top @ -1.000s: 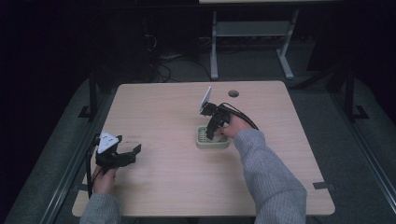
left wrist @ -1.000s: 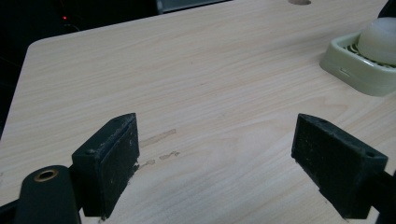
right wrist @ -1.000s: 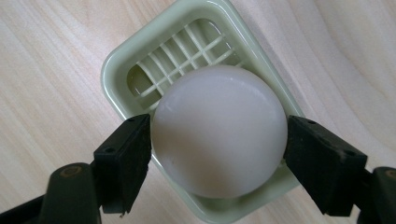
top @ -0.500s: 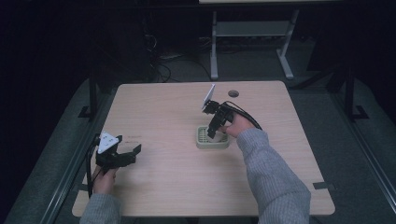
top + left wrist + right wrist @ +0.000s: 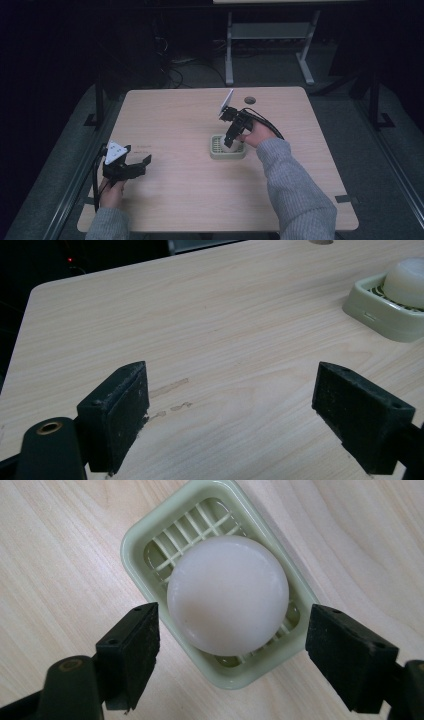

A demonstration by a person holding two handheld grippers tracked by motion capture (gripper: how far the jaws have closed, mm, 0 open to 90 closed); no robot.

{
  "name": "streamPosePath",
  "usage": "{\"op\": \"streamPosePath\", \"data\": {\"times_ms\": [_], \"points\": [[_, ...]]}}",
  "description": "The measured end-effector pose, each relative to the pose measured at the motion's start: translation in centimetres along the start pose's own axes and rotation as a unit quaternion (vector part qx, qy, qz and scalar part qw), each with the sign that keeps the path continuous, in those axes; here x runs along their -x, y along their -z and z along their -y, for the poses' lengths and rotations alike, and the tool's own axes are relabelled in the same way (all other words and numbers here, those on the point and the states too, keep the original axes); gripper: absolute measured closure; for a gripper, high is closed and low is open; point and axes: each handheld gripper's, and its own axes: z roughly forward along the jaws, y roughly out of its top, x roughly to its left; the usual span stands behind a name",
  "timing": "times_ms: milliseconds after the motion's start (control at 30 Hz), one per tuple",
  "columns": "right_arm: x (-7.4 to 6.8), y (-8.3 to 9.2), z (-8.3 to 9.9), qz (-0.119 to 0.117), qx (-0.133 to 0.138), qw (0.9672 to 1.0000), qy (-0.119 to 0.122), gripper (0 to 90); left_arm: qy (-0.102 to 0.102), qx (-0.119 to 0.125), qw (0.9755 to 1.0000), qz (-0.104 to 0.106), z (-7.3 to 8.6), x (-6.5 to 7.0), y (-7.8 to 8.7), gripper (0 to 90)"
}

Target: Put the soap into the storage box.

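Note:
A round white soap bar (image 5: 228, 594) lies in a pale green soap dish (image 5: 150, 530) with a slatted bottom, near the middle of the table (image 5: 190, 120). My right gripper (image 5: 232, 655) hangs just above the dish, pointing down, open, one jaw on each side of the soap without touching it. In the high view the right gripper (image 5: 231, 141) covers part of the dish (image 5: 216, 153). My left gripper (image 5: 136, 166) rests low at the table's left front, open and holding nothing. From the left gripper view the dish (image 5: 370, 310) and soap (image 5: 407, 282) sit far right.
A round cable hole (image 5: 249, 100) is in the table's back edge. A metal stand (image 5: 270, 35) and cables lie on the dark floor behind the table. Faint smudges (image 5: 170, 397) mark the wood ahead of the left gripper.
The right gripper has lifted a little and tilted over the dish. The left gripper has stayed where it was.

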Motion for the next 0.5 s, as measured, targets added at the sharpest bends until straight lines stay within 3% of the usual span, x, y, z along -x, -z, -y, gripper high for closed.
{"op": "streamPosePath", "data": {"times_ms": [500], "points": [[0.12, 0.57, 0.93, -0.003, 0.011, 0.9999, -0.004, 21.2, 0.002, 0.0, 1.0, 0.001, 0.02, 0.04, -0.04, 14.8]]}}
